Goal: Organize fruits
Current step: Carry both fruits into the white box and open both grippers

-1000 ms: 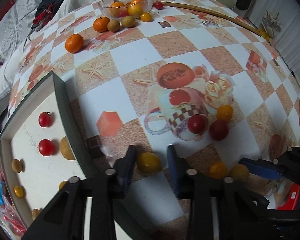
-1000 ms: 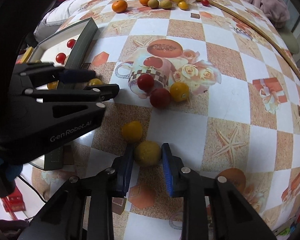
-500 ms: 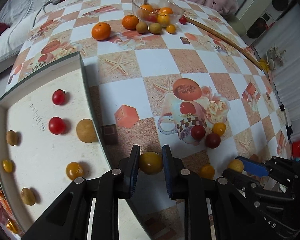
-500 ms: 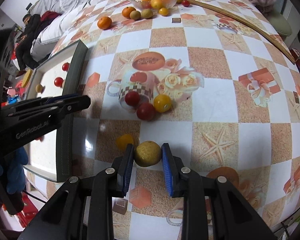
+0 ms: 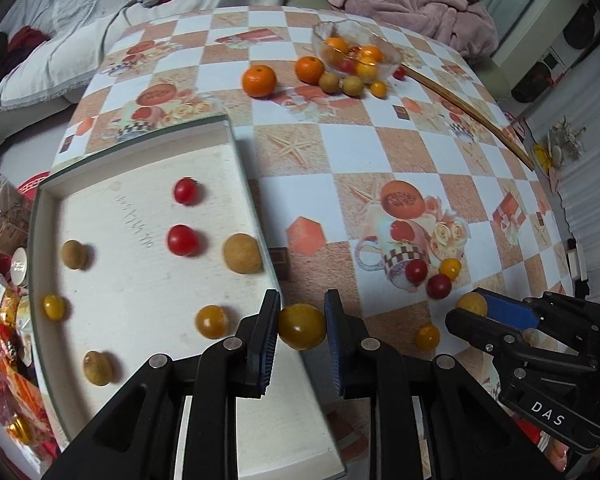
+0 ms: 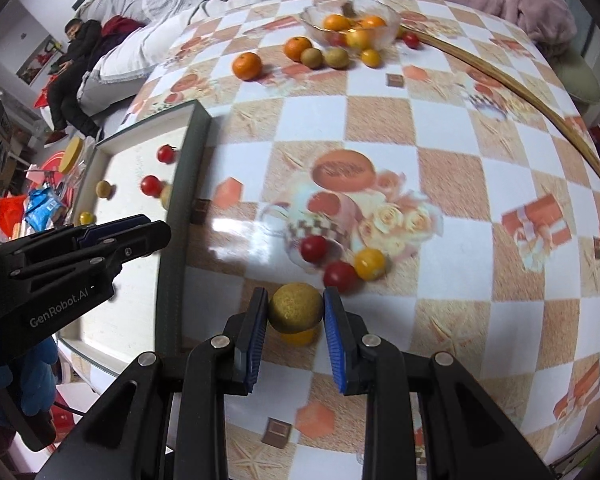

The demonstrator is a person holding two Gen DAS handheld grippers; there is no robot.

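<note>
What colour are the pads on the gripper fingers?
Blue pads, clearest in the right wrist view.

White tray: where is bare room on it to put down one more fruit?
The white tray is bare along its far rim, beyond the two red tomatoes, and in the near corner under the left gripper. The middle band is crowded with fruit.

Both wrist cameras look forward and down, close over the checkered table [image 5: 340,148], sharing the tray [image 5: 236,168] and bowl [image 6: 384,36].
</note>
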